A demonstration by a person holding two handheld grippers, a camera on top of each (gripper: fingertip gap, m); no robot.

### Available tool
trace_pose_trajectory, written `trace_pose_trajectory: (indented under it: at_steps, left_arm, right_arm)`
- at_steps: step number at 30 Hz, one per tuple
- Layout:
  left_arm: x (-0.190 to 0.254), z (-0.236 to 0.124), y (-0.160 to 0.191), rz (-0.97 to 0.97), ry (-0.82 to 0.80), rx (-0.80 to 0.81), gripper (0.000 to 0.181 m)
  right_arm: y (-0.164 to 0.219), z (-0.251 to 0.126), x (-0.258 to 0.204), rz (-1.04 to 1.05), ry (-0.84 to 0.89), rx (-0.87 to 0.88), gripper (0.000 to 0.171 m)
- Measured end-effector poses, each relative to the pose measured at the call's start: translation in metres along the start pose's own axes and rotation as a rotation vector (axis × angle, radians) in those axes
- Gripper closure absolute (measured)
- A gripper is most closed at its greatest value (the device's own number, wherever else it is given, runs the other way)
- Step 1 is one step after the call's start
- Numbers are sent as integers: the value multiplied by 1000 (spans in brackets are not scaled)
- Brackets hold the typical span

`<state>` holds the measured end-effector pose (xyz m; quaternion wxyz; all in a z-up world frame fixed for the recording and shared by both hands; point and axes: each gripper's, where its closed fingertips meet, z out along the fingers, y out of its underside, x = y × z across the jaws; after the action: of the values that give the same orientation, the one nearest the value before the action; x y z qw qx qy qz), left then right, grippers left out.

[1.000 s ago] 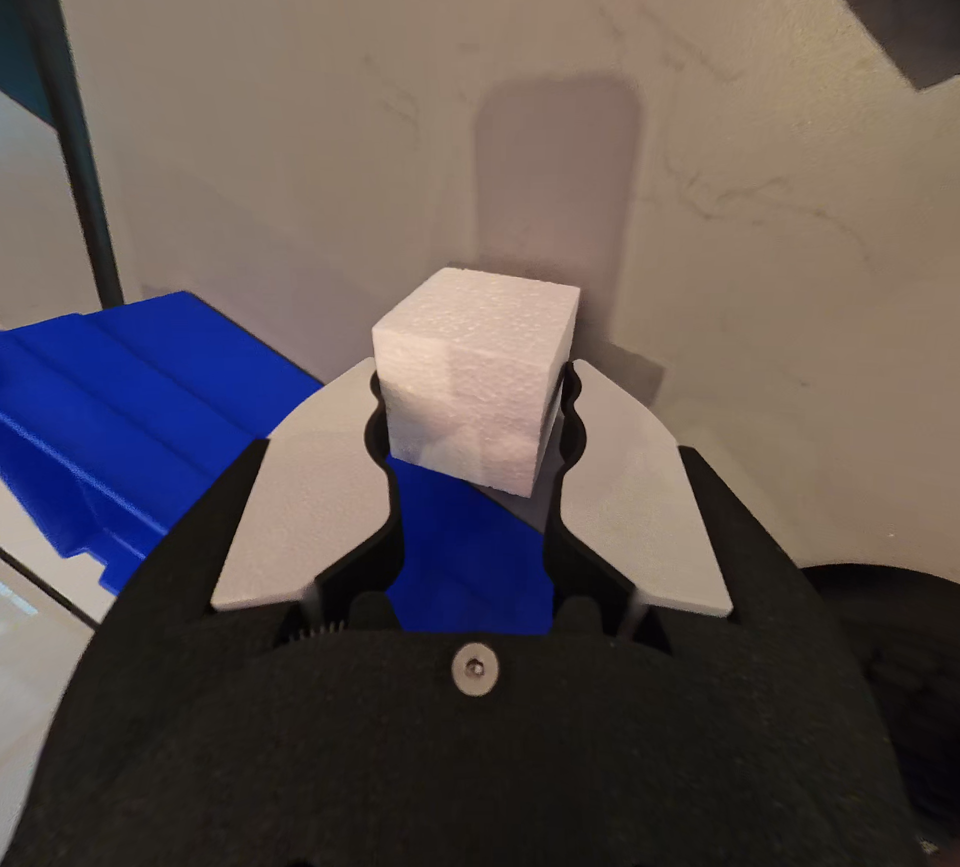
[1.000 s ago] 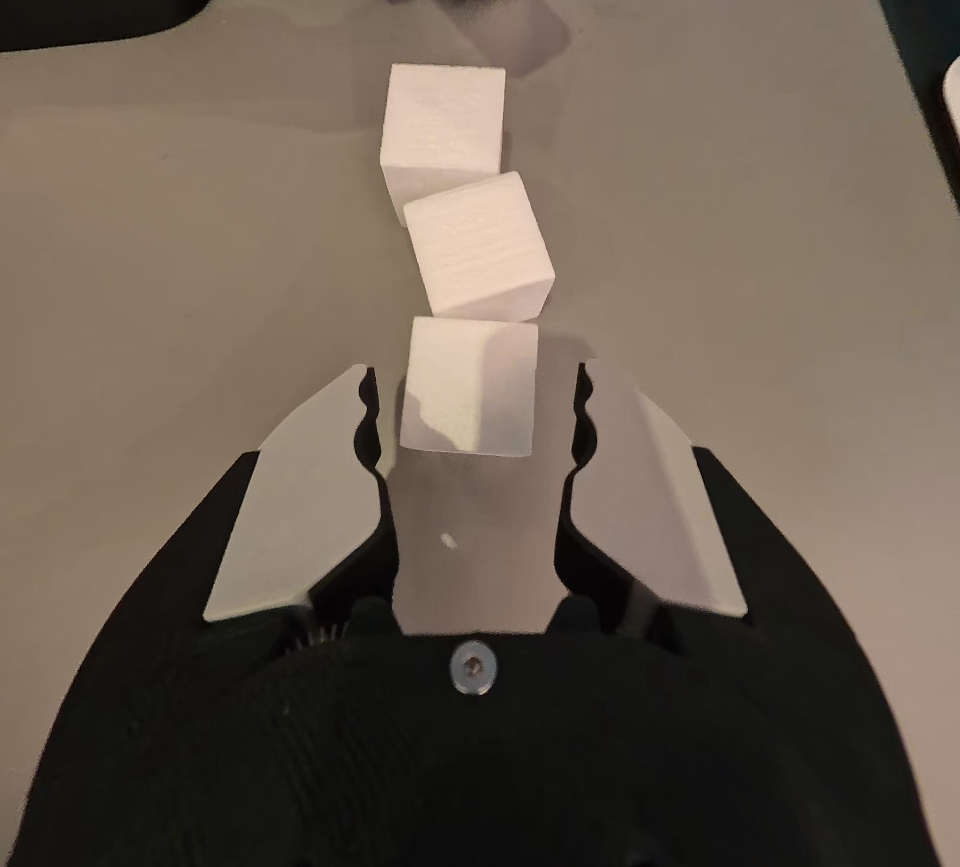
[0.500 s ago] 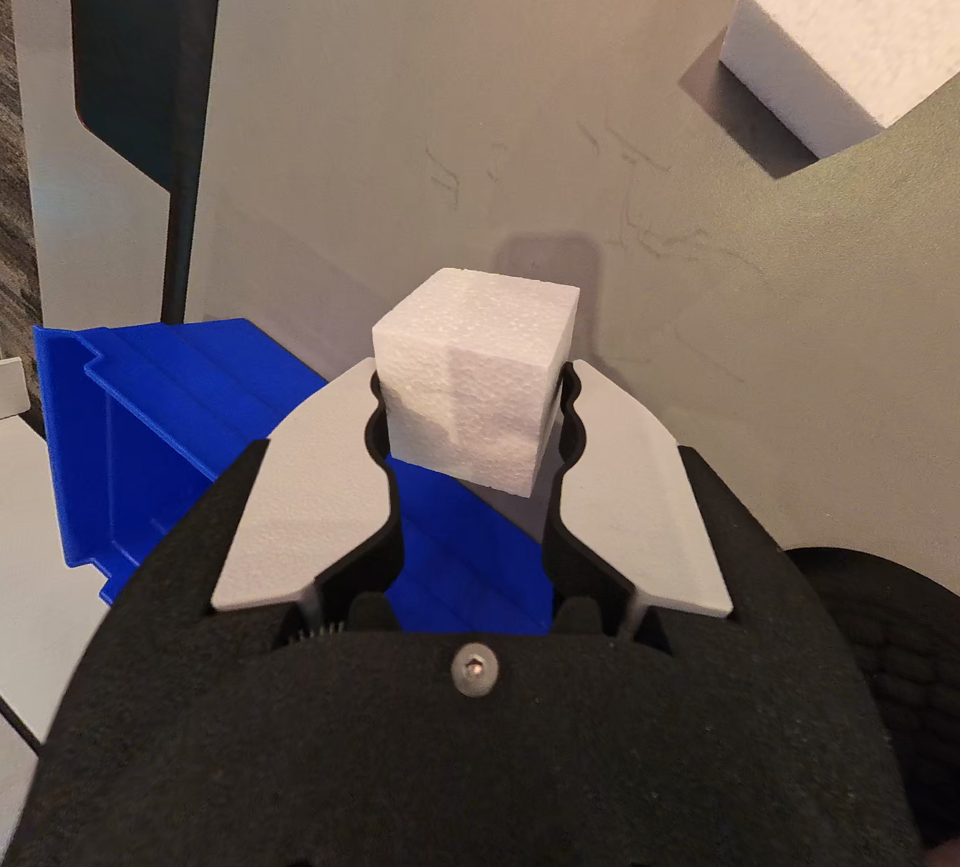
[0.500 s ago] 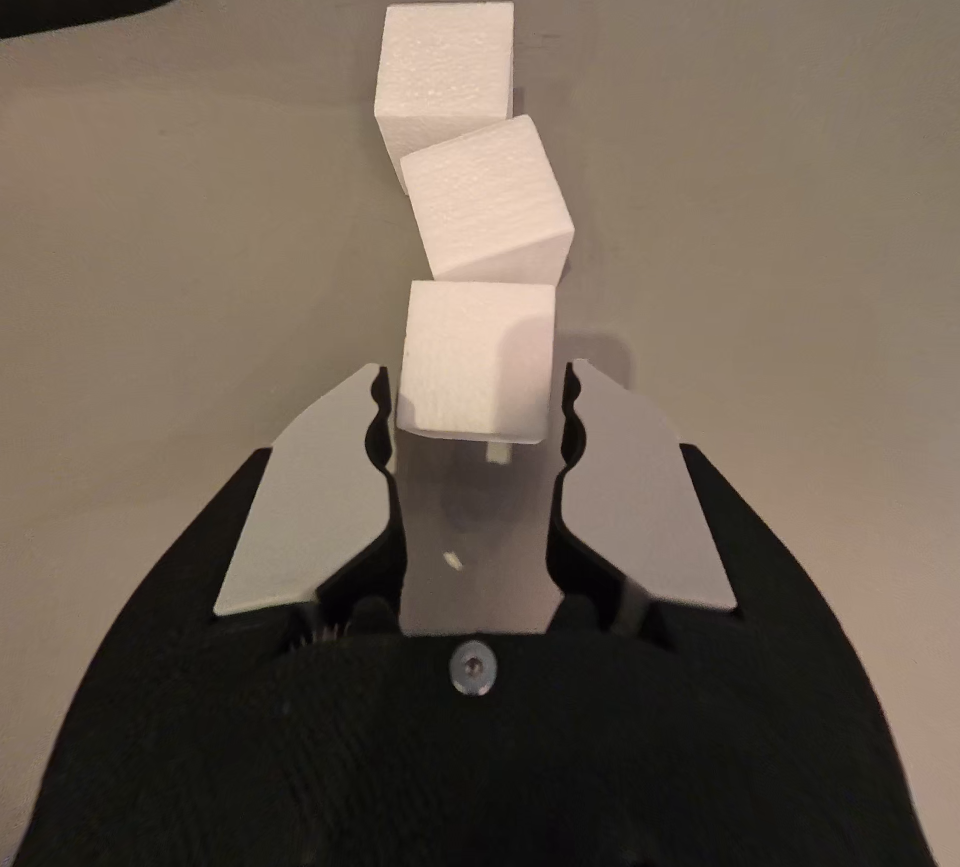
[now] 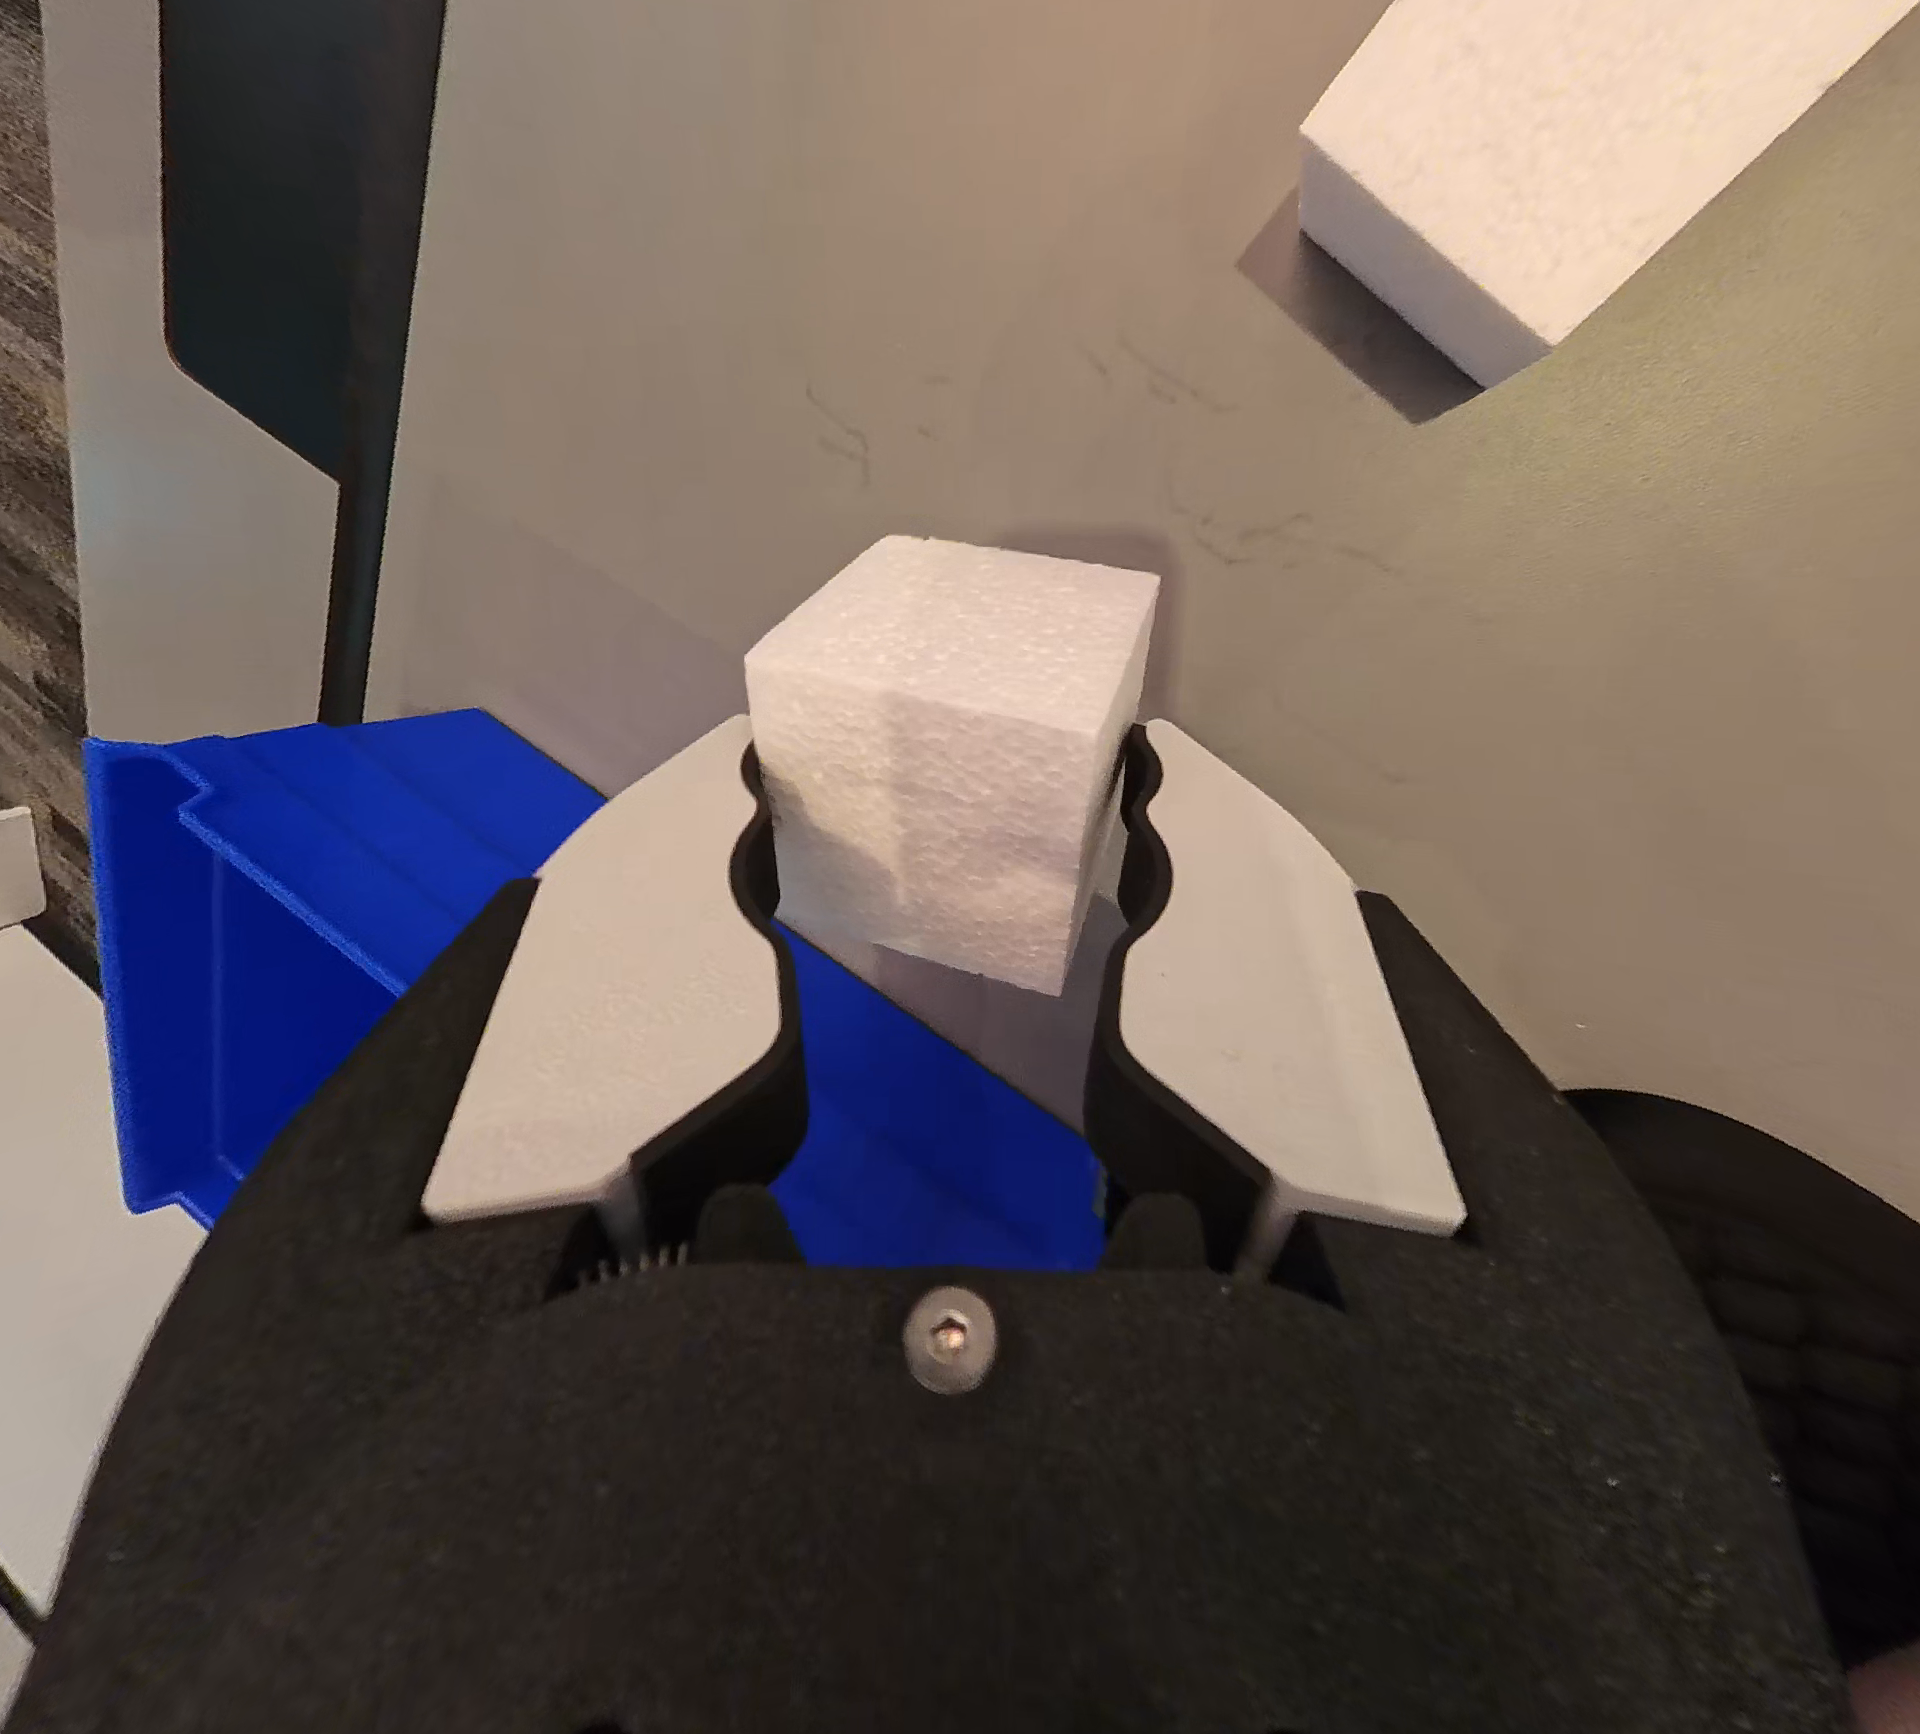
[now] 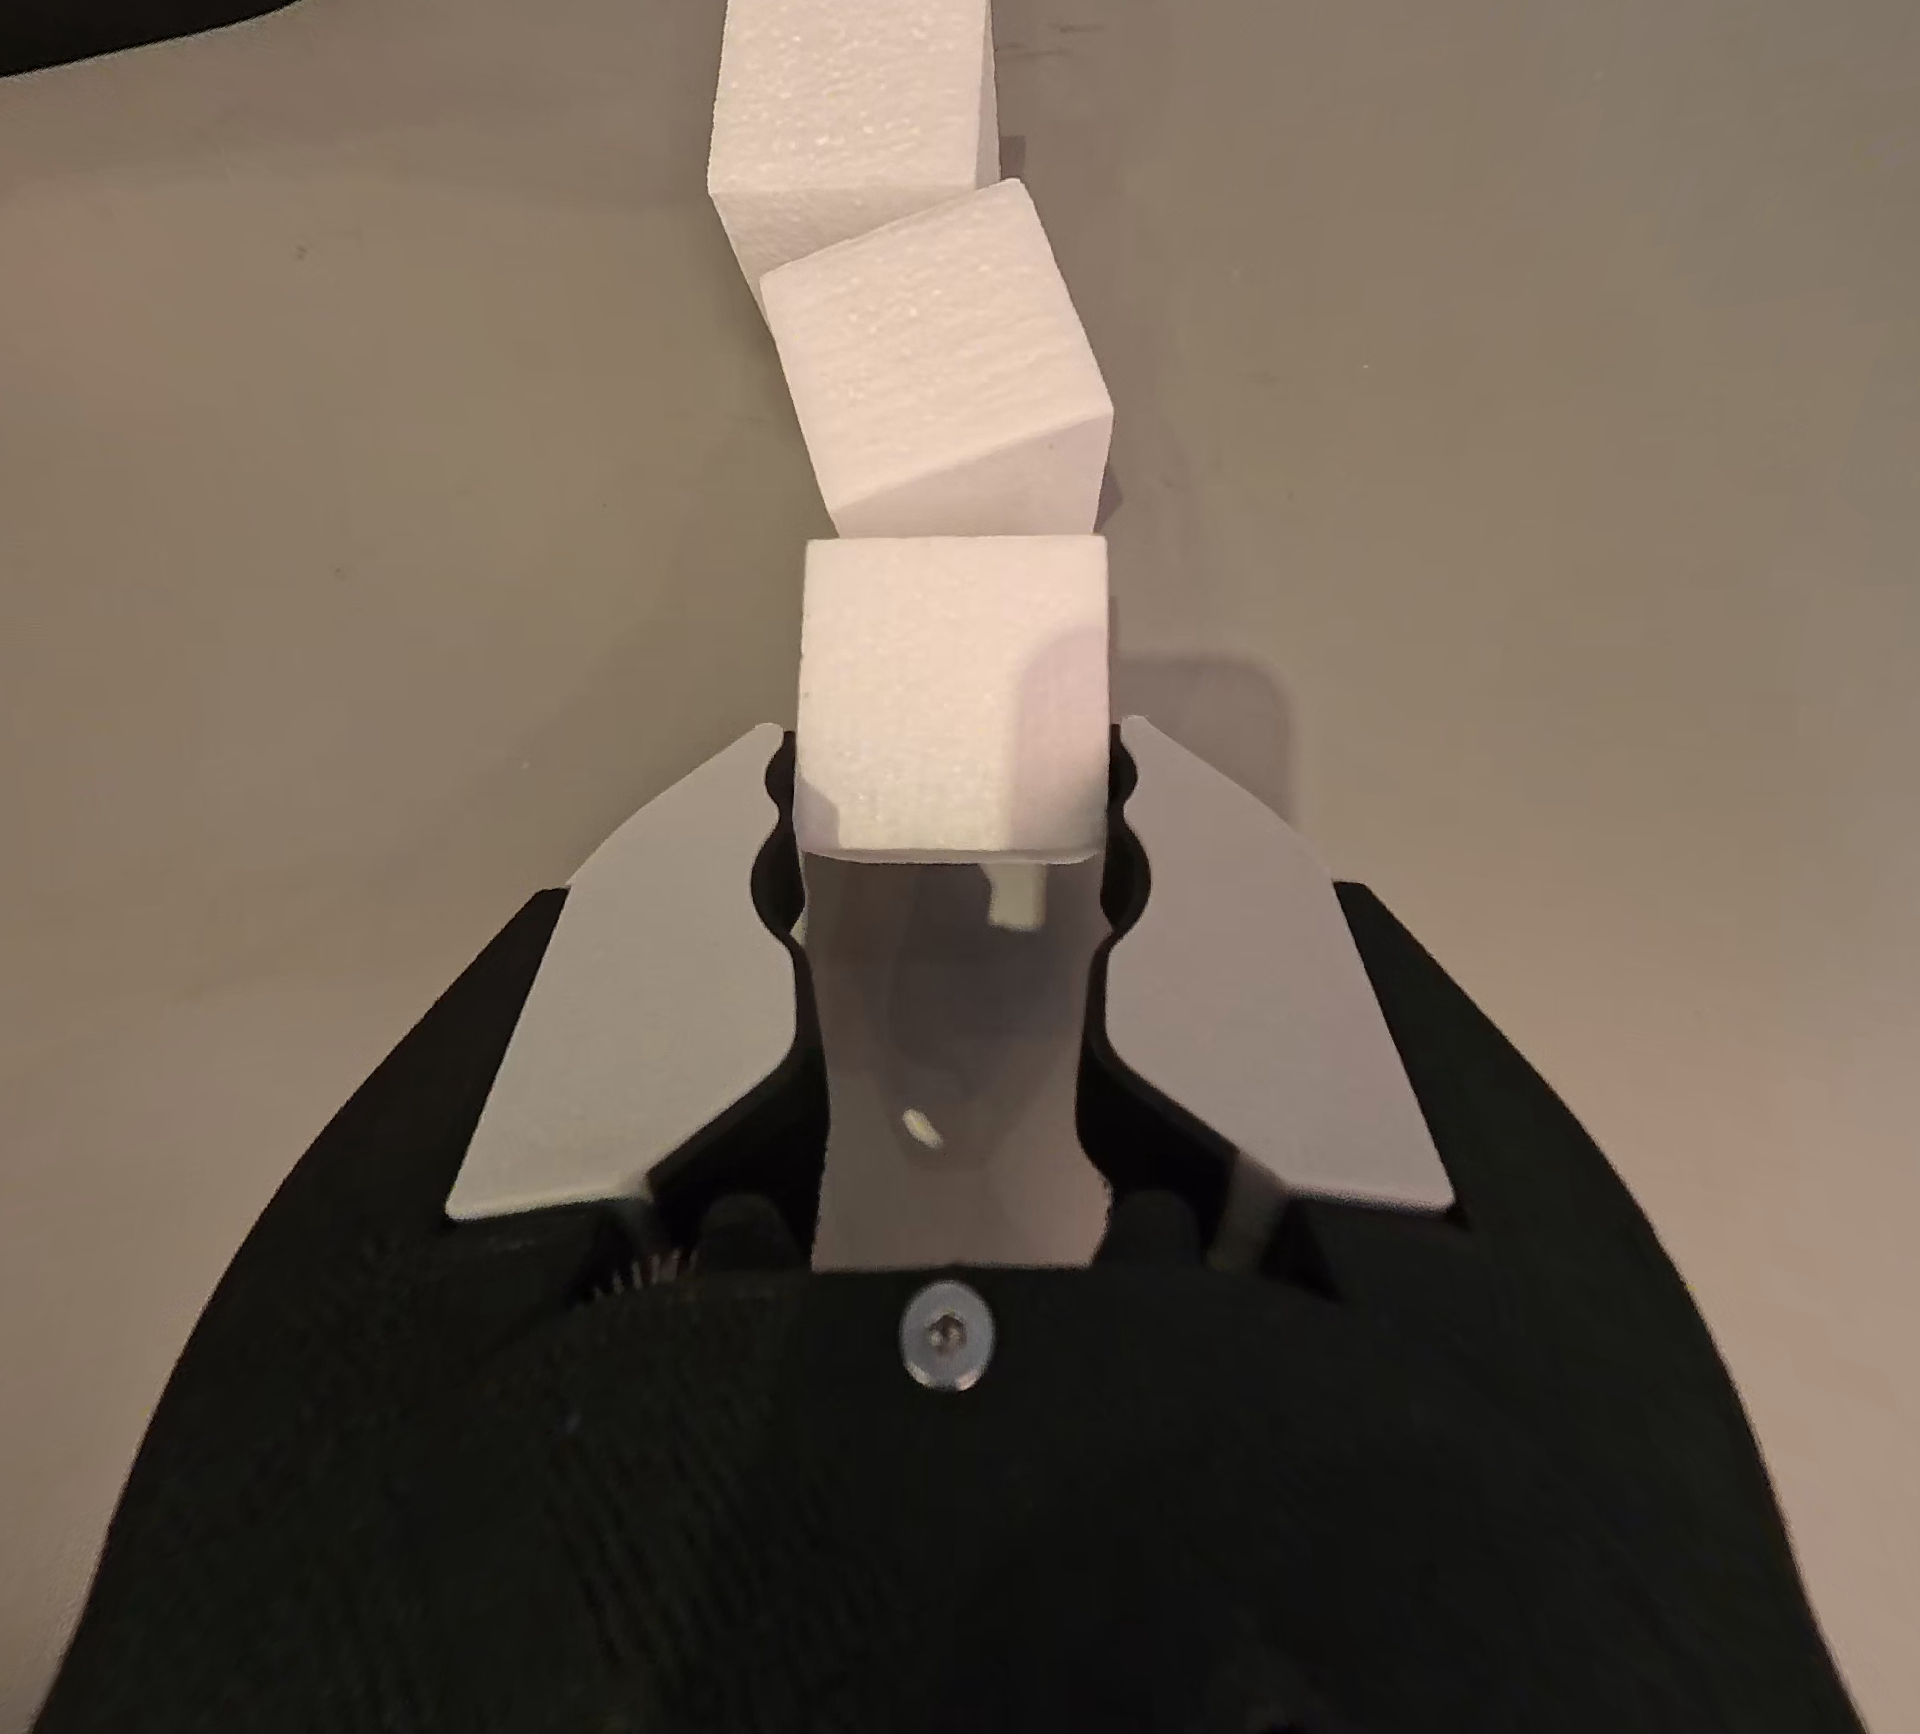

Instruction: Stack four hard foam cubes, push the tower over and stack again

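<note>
Foam cubes: left hand-held gripper is pinching one cube; right hand-held gripper is pinching another, two more lying at twelve o'clock on the desk.

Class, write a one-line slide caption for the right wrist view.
Right gripper closes on the nearest foam cube; two more cubes lie beyond.

Likely an office or lab: a grey tabletop, blue plastic bin, and carpeted floor.
</note>
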<state>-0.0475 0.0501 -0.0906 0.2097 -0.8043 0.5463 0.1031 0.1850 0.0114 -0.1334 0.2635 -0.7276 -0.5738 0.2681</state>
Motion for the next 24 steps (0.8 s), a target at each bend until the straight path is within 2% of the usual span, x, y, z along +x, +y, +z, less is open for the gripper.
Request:
trace_pose_trajectory:
  at_steps: [11,17,24]
  left_arm:
    - [10,-9,-15,40,21,45,117]
    - [26,-22,-39,118,19,98,117]
    - [38,-16,-51,169,30,91,117]
  right_arm:
    - [1,-4,1,-14,3,-7,115]
    - [0,-7,1,-15,0,1,115]
    - [0,-10,2,-8,-1,5,115]
